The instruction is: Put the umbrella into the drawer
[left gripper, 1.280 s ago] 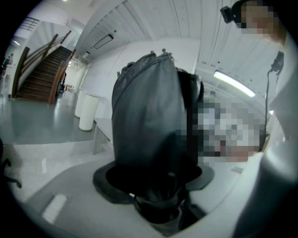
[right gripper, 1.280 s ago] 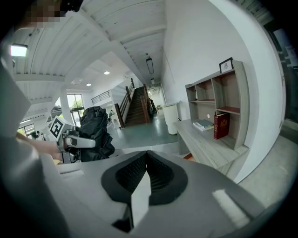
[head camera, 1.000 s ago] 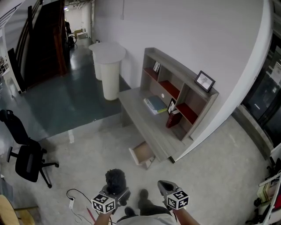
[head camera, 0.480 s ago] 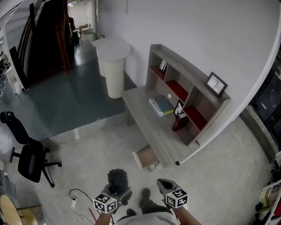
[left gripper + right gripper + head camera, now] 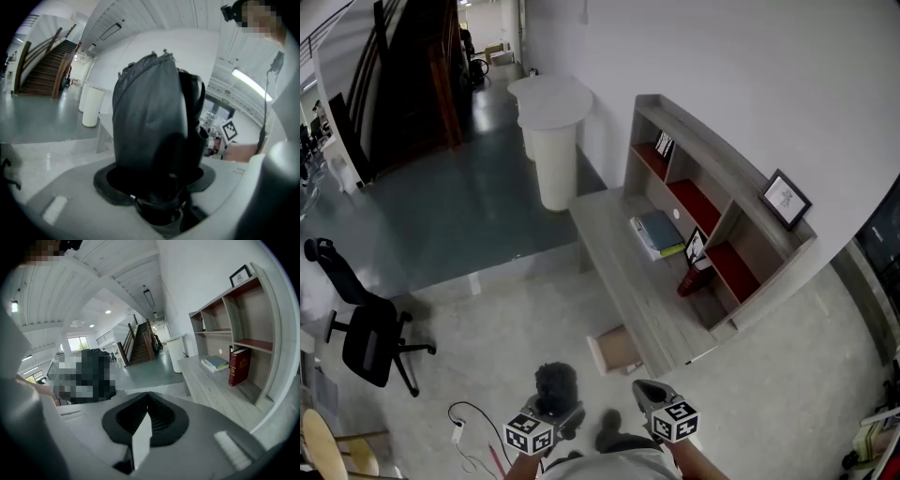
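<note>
Clamped in the left gripper [image 5: 157, 185]: the umbrella [image 5: 154, 136], folded, black, standing up out of the jaws. Shows at 6 o'clock in the head view, a touch left of centre, above the floor [image 5: 497, 328]. Not yet in the drawer [image 5: 614, 350]: that lies pulled open at 1 o'clock from it, under the desk [image 5: 619, 262] front, apart from it and seemingly empty.

Looks like the carry. To do it well: keep the clamp firm, bring the bundle over the open drawer, turn it to lie along the length, lower it to the bottom, and only then let go. Mind loose fabric catching the rim; probably soft enough to sag once freed.

Right gripper [image 5: 147, 395]: jaws pressed together on nothing, free to push the drawer shut afterwards.

Grey wood desk from 12 to 4 o'clock along a white wall, backed by a shelf [image 5: 727, 183] with red-lined bays. Flat books [image 5: 658, 232] on top, a red book [image 5: 689, 281] upright at 3 o'clock, a frame [image 5: 785, 198] at 2. Round white table [image 5: 553, 141] at 12, stairs [image 5: 412, 84] at 11, black chair [image 5: 366, 328] at 9, cable [image 5: 464, 422] at 7. Pale floor nearby, darker and glossy toward 10 o'clock.
</note>
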`<state>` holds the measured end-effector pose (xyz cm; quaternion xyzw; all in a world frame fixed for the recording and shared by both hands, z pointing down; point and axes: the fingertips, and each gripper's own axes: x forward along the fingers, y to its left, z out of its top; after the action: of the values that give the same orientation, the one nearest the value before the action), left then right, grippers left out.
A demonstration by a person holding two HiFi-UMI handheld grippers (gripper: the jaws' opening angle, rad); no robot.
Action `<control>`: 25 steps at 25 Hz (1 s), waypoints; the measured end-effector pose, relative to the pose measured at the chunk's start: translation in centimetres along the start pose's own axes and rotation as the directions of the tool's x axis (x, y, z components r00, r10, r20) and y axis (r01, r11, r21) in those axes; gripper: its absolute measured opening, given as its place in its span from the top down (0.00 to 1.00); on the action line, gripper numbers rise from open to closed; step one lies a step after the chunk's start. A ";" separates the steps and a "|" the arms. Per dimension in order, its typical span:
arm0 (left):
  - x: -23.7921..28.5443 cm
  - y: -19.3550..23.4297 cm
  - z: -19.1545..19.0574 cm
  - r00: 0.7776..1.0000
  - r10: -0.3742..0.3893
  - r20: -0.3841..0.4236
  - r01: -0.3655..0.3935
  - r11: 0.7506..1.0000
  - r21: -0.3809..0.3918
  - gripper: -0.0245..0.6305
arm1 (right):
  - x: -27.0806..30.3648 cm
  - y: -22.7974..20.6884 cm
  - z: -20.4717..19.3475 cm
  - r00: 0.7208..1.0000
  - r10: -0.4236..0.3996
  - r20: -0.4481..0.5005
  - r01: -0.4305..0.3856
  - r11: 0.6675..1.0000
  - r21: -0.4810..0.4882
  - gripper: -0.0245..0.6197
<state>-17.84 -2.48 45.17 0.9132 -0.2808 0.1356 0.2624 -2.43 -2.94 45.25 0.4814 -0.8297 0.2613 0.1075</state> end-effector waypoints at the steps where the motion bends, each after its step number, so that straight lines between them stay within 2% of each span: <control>1: 0.7 0.2 0.2 1.000 0.002 0.000 -0.002 1.000 -0.002 0.56 | 0.3 -0.7 0.3 1.000 0.005 -0.002 -0.005 1.000 -0.002 0.95; 13: 10.8 2.5 1.9 0.999 0.025 -0.042 -0.027 0.999 -0.043 0.56 | 3.6 -11.0 0.9 0.997 0.023 -0.068 -0.022 1.000 0.010 0.95; 25: 16.3 6.1 2.5 0.992 -0.025 -0.126 0.020 0.999 -0.040 0.56 | 8.1 -13.7 0.2 0.993 0.024 -0.119 -0.020 0.999 0.038 0.95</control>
<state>-8.01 -15.37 52.01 0.9007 -0.2559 0.1847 0.2986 5.15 -14.58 53.05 0.4575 -0.8221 0.3061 0.1453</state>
